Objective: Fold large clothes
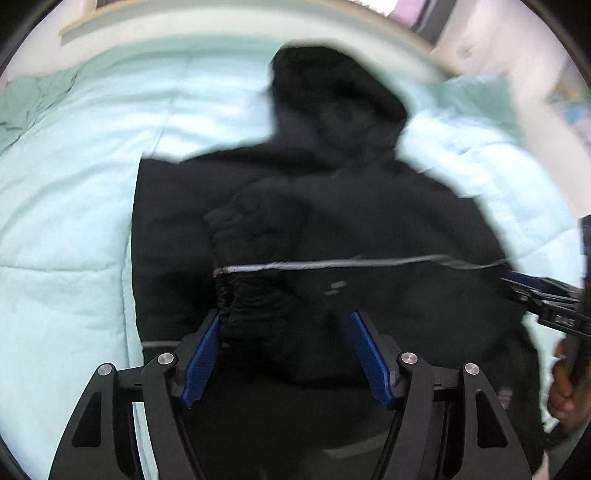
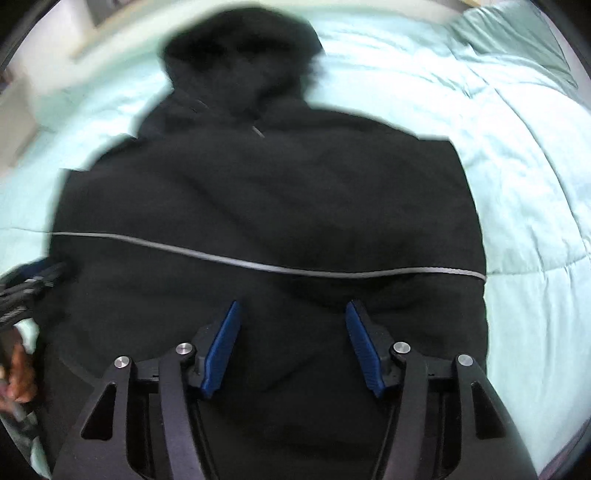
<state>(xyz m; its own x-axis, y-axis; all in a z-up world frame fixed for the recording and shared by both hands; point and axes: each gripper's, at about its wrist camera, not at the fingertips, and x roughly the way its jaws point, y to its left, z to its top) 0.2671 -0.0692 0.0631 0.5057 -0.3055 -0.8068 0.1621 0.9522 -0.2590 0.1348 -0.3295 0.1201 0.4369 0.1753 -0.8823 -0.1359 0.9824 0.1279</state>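
Note:
A black hooded jacket [image 1: 369,221] with a thin grey stripe [image 1: 332,264] lies flat on a pale mint bed cover, hood at the far end. A sleeve [image 1: 251,236] is folded over its body. My left gripper [image 1: 286,321] is open just above the jacket's lower part, its left blue pad by the sleeve cuff. In the right wrist view the jacket [image 2: 277,192] fills the middle, and my right gripper [image 2: 291,314] is open over its lower part, below the stripe [image 2: 295,271]. Each gripper shows at the edge of the other's view.
The mint quilted bed cover [image 1: 74,184] spreads around the jacket in both views [image 2: 517,184]. A pillow [image 2: 517,40] lies at the far right corner. A light wall and a headboard edge [image 1: 147,18] run behind the bed.

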